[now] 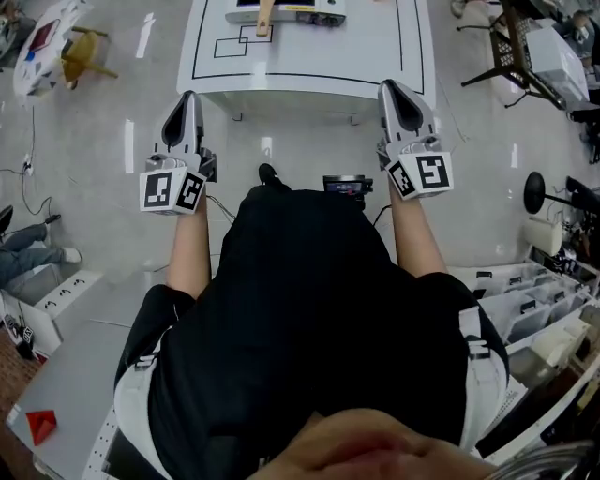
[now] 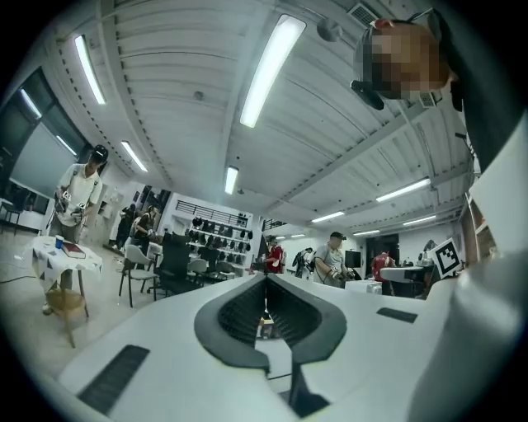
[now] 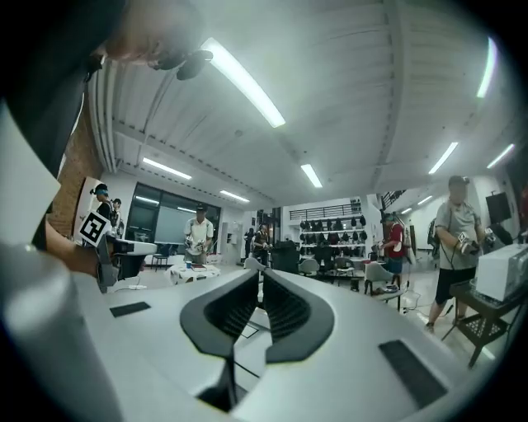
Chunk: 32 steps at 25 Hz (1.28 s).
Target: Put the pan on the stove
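**A:** What's our setup?

**B:** White table (image 1: 375,56) with black outlines, shiny grey floor (image 1: 112,122), people (image 2: 332,255) and chairs (image 2: 136,268) around us. The pan (image 1: 265,16) (only its wooden handle shows) is at the table's far edge, lying across the stove (image 1: 309,13).

**A:** Grippers?

**B:** Our left gripper (image 1: 186,97) and right gripper (image 1: 390,88) hover just off the near edge, jaws pressed together, holding nothing. A yellow chair (image 1: 80,56) is far left.

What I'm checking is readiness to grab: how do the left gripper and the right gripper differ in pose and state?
The right gripper sits higher in the head view, its tip over the white table's near edge; the left gripper sits slightly lower, by the table's corner. The left gripper leans toward the right, the right gripper toward the left. Shared: both have jaws shut on nothing.
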Each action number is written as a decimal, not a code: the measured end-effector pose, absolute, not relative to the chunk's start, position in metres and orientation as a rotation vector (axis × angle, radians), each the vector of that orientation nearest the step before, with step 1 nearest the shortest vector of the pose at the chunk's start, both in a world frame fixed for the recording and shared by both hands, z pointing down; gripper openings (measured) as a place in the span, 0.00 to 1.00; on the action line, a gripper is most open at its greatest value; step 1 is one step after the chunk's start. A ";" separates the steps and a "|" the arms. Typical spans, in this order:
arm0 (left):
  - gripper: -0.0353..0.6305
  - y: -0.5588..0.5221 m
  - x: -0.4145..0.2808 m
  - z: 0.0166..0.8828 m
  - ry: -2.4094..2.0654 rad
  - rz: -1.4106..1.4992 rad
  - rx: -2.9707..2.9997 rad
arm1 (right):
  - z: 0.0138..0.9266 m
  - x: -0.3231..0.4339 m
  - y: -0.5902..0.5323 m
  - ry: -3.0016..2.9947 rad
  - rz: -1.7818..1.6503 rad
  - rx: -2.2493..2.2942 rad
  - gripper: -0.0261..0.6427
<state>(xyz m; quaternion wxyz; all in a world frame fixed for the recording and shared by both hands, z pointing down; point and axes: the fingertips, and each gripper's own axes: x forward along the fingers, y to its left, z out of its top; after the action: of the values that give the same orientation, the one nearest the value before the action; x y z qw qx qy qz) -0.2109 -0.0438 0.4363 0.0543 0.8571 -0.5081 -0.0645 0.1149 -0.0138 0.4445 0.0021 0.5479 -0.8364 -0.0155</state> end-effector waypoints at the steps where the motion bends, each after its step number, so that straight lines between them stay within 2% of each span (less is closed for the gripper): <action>1: 0.08 -0.033 -0.200 0.440 -1.541 -0.178 2.602 | 0.449 0.121 -0.002 -2.630 -0.032 1.716 0.09; 14: 0.08 0.108 -0.083 0.498 -1.443 0.021 2.596 | 0.519 0.198 0.142 -2.620 0.171 1.723 0.08; 26: 0.08 0.114 -0.060 0.488 -1.258 0.036 2.714 | 0.513 0.190 0.161 -2.578 0.133 1.825 0.08; 32: 0.08 0.101 -0.077 0.491 -1.230 0.032 2.722 | 0.519 0.172 0.150 -2.568 0.157 1.822 0.07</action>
<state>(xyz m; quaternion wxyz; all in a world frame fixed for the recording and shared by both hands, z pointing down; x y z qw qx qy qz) -0.0773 0.1007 0.4911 0.0769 0.9085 -0.4105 0.0106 0.1715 0.1502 0.5188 -0.0053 0.5780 -0.8145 0.0498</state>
